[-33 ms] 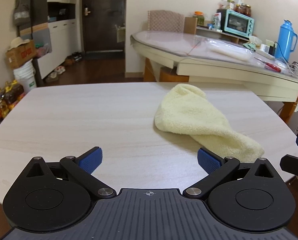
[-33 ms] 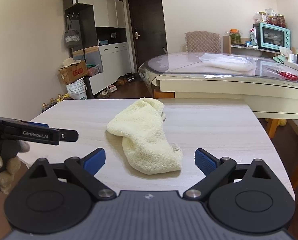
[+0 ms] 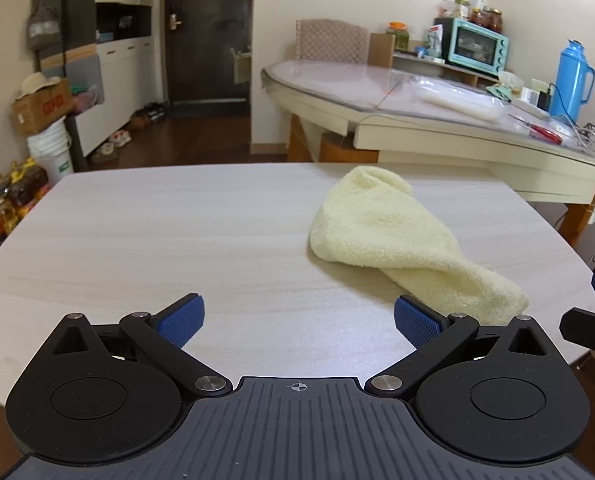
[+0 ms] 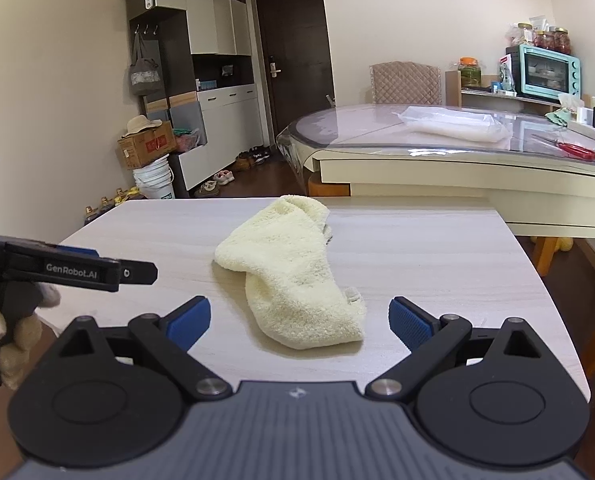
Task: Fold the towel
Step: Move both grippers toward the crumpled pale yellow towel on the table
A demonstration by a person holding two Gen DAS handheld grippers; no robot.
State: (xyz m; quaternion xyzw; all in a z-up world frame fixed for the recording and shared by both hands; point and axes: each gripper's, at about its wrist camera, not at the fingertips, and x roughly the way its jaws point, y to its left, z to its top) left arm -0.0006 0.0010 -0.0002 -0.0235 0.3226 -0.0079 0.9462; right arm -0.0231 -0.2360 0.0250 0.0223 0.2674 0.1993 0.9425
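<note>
A crumpled pale yellow towel lies in a twisted heap on the light wooden table. My left gripper is open over the table's near edge, and the towel's near end lies just past its right fingertip. In the right wrist view the towel lies straight ahead. My right gripper is open, with the towel's near end between and just beyond its blue pads. Neither gripper holds anything. The left gripper reaches in from the left in a gloved hand.
Behind the wooden table stands a larger glass-topped table with a blue flask, a teal oven and red scissors. The right gripper's tip shows at the right edge. Boxes, a bucket and bottles stand at the left wall.
</note>
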